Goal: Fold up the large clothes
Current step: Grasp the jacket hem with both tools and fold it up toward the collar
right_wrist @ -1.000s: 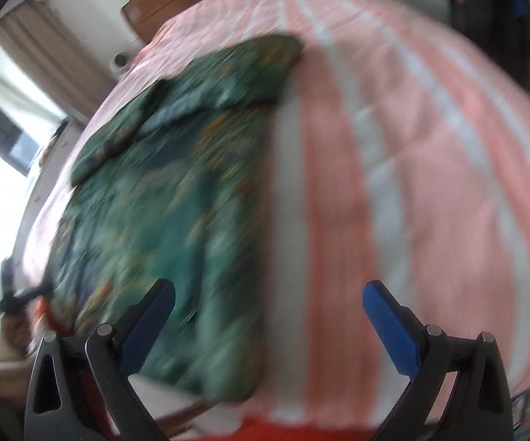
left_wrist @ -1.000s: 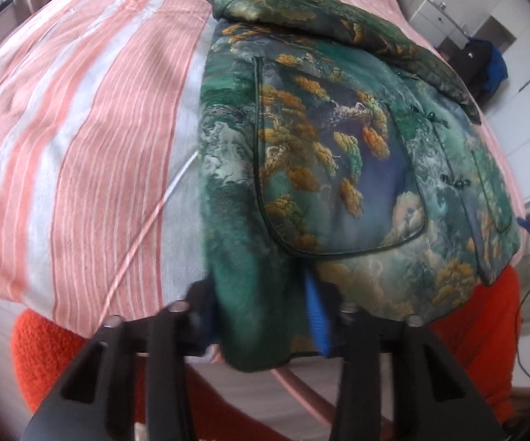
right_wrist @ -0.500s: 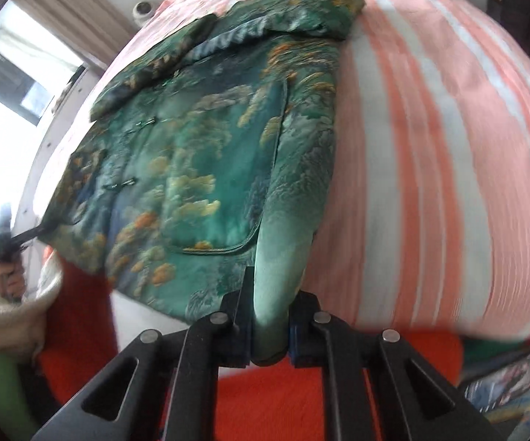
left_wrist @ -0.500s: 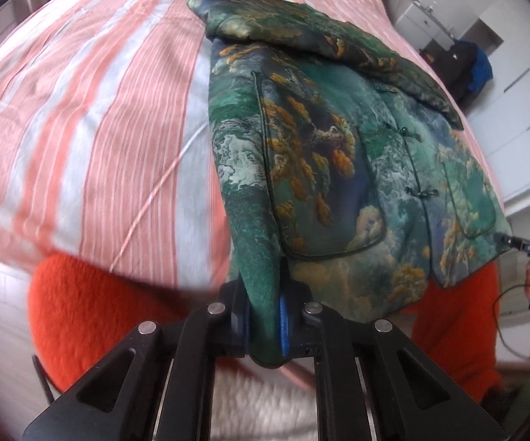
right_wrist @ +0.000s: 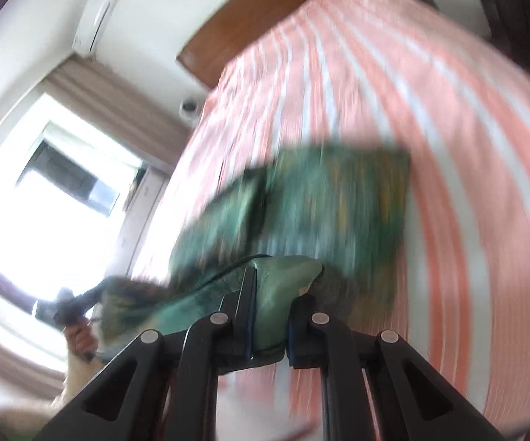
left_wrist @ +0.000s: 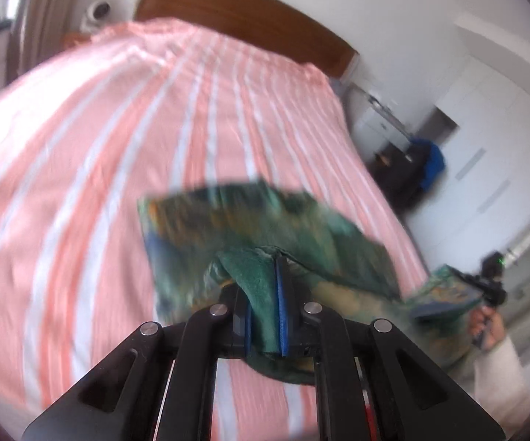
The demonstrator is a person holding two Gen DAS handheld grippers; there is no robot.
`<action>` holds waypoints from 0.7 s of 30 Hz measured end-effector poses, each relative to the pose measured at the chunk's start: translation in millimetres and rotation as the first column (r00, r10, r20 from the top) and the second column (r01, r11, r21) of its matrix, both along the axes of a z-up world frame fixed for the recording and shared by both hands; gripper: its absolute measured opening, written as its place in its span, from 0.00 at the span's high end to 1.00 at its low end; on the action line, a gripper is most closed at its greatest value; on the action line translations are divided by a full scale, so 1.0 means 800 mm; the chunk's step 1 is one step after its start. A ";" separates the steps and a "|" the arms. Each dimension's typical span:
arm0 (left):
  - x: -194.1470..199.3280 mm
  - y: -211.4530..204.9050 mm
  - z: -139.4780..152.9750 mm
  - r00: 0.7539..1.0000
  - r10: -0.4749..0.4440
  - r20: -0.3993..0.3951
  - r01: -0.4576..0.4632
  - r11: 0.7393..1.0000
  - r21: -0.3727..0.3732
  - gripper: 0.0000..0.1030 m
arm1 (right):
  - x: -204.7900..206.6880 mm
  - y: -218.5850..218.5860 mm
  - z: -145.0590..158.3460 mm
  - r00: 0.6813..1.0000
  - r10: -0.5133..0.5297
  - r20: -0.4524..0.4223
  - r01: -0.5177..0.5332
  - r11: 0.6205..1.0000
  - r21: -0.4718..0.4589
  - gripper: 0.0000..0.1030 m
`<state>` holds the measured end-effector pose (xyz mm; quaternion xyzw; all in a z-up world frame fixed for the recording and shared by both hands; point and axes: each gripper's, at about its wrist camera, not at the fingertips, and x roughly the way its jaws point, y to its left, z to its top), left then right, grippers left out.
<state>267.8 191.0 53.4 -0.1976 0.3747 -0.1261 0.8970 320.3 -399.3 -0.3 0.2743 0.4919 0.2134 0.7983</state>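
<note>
A green jacket point(left_wrist: 228, 220) with a gold and blue landscape print lies on the striped bed, blurred by motion. Its near hem is lifted off the bed. My left gripper point(left_wrist: 265, 316) pinches one hem corner, and its jaws are opening slightly with the cloth still pressed between the pads. My right gripper point(right_wrist: 270, 312) is shut on the other corner of the jacket point(right_wrist: 338, 198). Each view shows the other gripper at its edge: the right gripper point(left_wrist: 485, 286) and the left gripper point(right_wrist: 70, 305), both carrying raised hem.
The bed point(left_wrist: 81, 147) has a pink and white striped cover and a brown headboard point(left_wrist: 246, 7). A white nightstand point(left_wrist: 382, 125) and a dark bag point(left_wrist: 419, 161) stand at the bed's right, a bright window point(right_wrist: 44, 202) at its left.
The right gripper went from open to shut on the hem. Both grippers then rose from the foot of the bed, lifting the hem and carrying it toward the headboard.
</note>
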 end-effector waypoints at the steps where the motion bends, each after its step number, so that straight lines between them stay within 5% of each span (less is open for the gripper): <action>1: 0.041 -0.007 -0.002 1.000 0.025 -0.001 -0.025 0.999 0.027 0.84 | 0.030 0.006 -0.004 0.999 -0.037 0.017 0.037 0.999 -0.009 0.88; 3: 0.121 -0.022 -0.024 0.995 0.043 -0.089 -0.034 0.994 0.101 0.61 | 0.105 0.013 -0.030 0.992 -0.123 0.021 0.123 0.992 -0.006 0.82; 5: 0.162 -0.018 -0.054 0.970 0.123 -0.208 -0.094 0.985 0.143 0.47 | 0.160 0.015 -0.068 0.981 -0.181 -0.062 0.181 0.983 -0.010 0.59; 7: 0.167 -0.005 -0.072 0.955 0.141 -0.263 -0.121 0.989 0.089 0.46 | 0.180 0.012 -0.102 0.958 -0.239 -0.157 0.241 0.971 -0.012 0.29; 9: 0.153 0.013 -0.079 0.965 0.102 -0.243 -0.111 0.994 -0.022 0.30 | 0.174 0.001 -0.111 0.953 -0.254 -0.168 0.261 0.965 0.024 0.24; 12: 0.132 0.031 -0.090 0.974 0.139 -0.179 -0.139 0.990 0.008 0.10 | 0.153 -0.021 -0.101 0.962 -0.245 -0.118 0.247 0.969 0.007 0.21; 15: 0.150 0.023 -0.117 0.968 0.125 -0.220 -0.106 0.990 0.093 0.13 | 0.161 0.000 -0.092 0.988 -0.141 -0.062 0.128 0.976 -0.177 0.21; 19: 0.177 -0.026 -0.152 0.964 0.044 -0.264 0.002 0.985 0.170 0.23 | 0.178 0.058 -0.126 0.995 -0.016 -0.103 -0.019 0.942 -0.334 0.21; 20: 0.183 -0.039 -0.161 0.960 0.033 -0.278 0.026 0.978 0.205 0.33 | 0.182 0.070 -0.138 0.993 -0.009 -0.115 -0.034 0.929 -0.367 0.22; 21: 0.188 -0.049 -0.172 0.954 0.044 -0.298 0.033 0.968 0.251 0.55 | 0.186 0.080 -0.149 0.992 -0.009 -0.122 -0.041 0.916 -0.400 0.26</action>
